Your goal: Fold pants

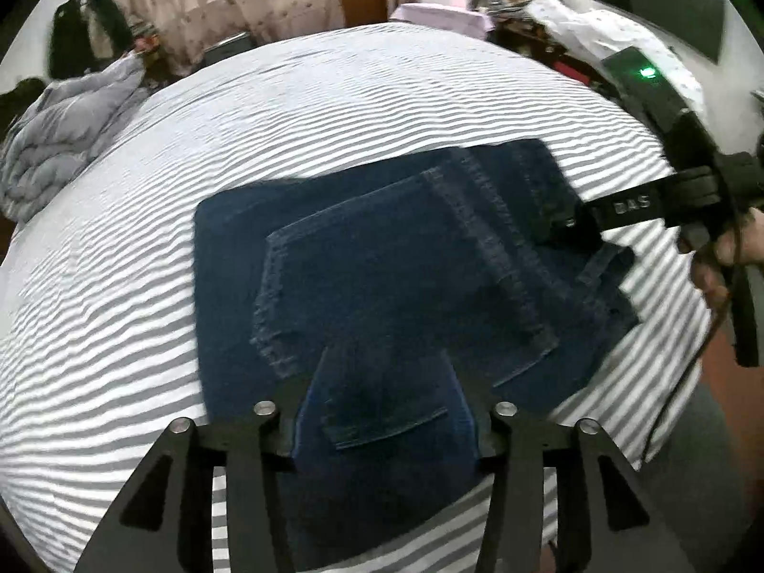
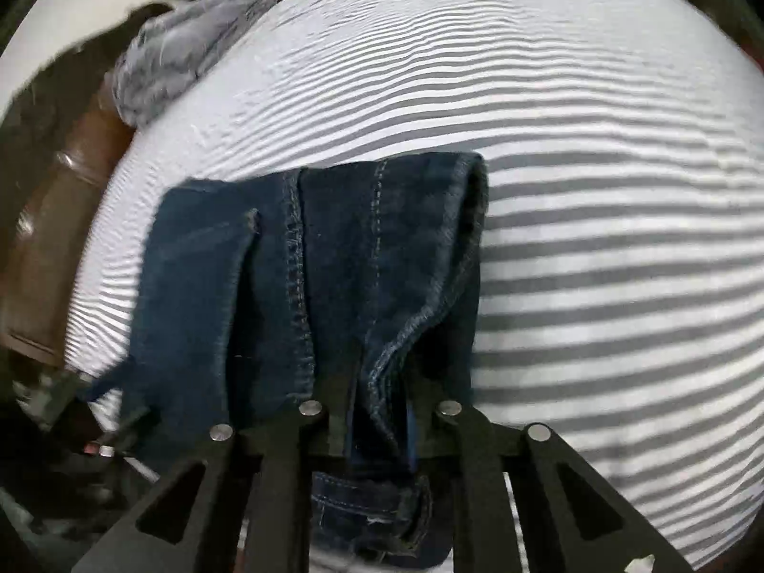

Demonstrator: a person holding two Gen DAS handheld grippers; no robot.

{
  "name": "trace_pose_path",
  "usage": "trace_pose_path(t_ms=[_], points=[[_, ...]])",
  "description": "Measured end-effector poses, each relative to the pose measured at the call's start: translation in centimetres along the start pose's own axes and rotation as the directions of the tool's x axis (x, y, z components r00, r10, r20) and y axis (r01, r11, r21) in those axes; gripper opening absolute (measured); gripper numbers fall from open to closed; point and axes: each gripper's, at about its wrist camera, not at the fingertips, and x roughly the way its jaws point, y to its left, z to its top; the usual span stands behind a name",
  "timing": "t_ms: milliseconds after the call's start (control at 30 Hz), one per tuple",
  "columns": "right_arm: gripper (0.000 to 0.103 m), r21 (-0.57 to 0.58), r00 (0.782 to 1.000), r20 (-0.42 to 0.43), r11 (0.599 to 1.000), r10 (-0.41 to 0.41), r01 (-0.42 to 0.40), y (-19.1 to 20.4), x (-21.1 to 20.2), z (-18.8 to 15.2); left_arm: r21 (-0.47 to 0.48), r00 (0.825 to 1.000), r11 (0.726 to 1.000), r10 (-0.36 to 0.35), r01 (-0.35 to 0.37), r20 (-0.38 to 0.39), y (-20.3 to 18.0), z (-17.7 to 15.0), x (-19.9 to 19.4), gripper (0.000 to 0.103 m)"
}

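Observation:
Dark blue jeans (image 1: 382, 277) lie folded on a grey-and-white striped bed sheet (image 1: 143, 286). My left gripper (image 1: 382, 410) is low over their near edge, its fingers wide apart with a back pocket between them, holding nothing. My right gripper (image 2: 379, 410) is closed on a bunched hem of the jeans (image 2: 334, 262), which hang in folds in front of it. In the left wrist view the right gripper (image 1: 580, 222) reaches in from the right at the jeans' far right corner.
A grey quilted blanket (image 1: 62, 133) is heaped at the bed's left edge; it also shows in the right wrist view (image 2: 191, 33). Piled clothes (image 1: 573, 14) sit beyond the far right corner. A wooden bed frame (image 2: 62, 238) runs along the left.

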Motion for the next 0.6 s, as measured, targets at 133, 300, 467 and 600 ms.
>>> trace_pose_path(t_ms=[133,300,467,600], points=[[0.014,0.009,1.000,0.011,1.000,0.000,0.000,0.1,-0.2,0.8,0.006,1.000,1.000,0.009,-0.009,-0.012,0.6,-1.5,1.5,0.050],[0.019,-0.004,1.000,0.016,1.000,0.005,-0.005,-0.2,-0.6,0.3,0.002,0.999,0.999,0.034,-0.034,-0.014,0.5,-1.4,1.7,0.050],[0.048,0.084,0.988,0.080,0.987,0.129,-0.136,-3.1,-4.6,-0.7,-0.117,0.999,0.993,-0.029,0.033,0.036,3.8,-0.5,-1.4,0.066],[0.054,0.129,0.981,0.080,0.974,0.178,-0.187,-5.7,-5.2,-1.3,-0.258,0.997,0.964,-0.046,0.059,0.056,8.6,-0.3,-2.5,0.079]])
